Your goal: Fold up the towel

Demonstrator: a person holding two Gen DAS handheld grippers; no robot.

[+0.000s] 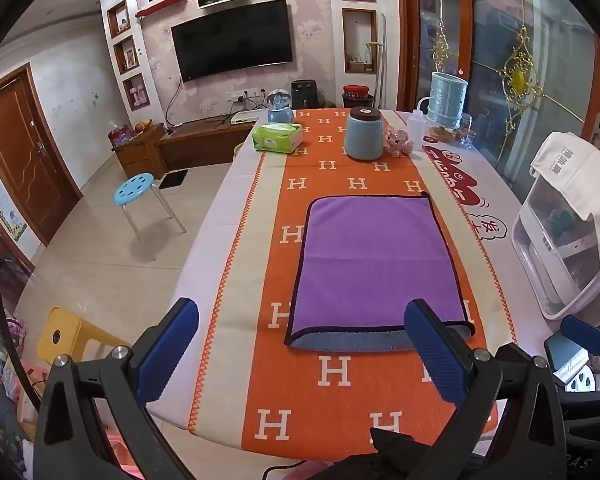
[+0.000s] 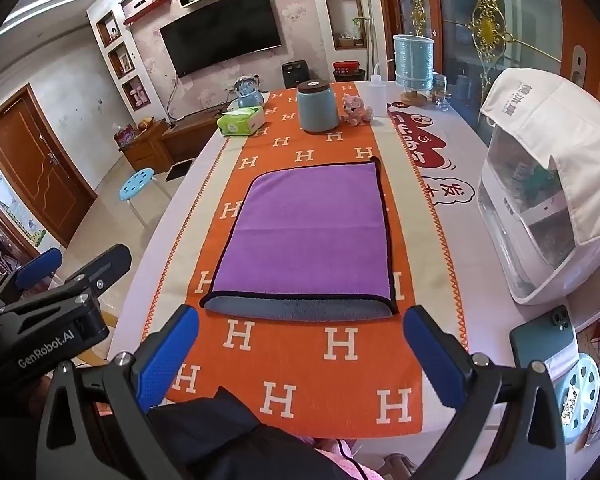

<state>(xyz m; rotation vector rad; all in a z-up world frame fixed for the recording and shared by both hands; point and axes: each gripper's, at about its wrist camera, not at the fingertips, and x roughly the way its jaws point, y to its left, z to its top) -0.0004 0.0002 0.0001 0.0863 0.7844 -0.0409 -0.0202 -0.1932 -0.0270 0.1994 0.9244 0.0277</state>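
Orange table runner (image 2: 300, 344) bears folded purple towel (image 2: 308, 232), lidded blue jar (image 2: 317, 106); both grippers' fingers (image 1: 432, 348) spread, empty.

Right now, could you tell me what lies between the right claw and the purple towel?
Only bare orange H-patterned runner lies between the open right claw and the purple towel, as the right wrist view shows.

Black tongs (image 2: 300, 356) with ribbed blue pads (image 2: 168, 356); silver screws; "GenRobot.AI" lettering
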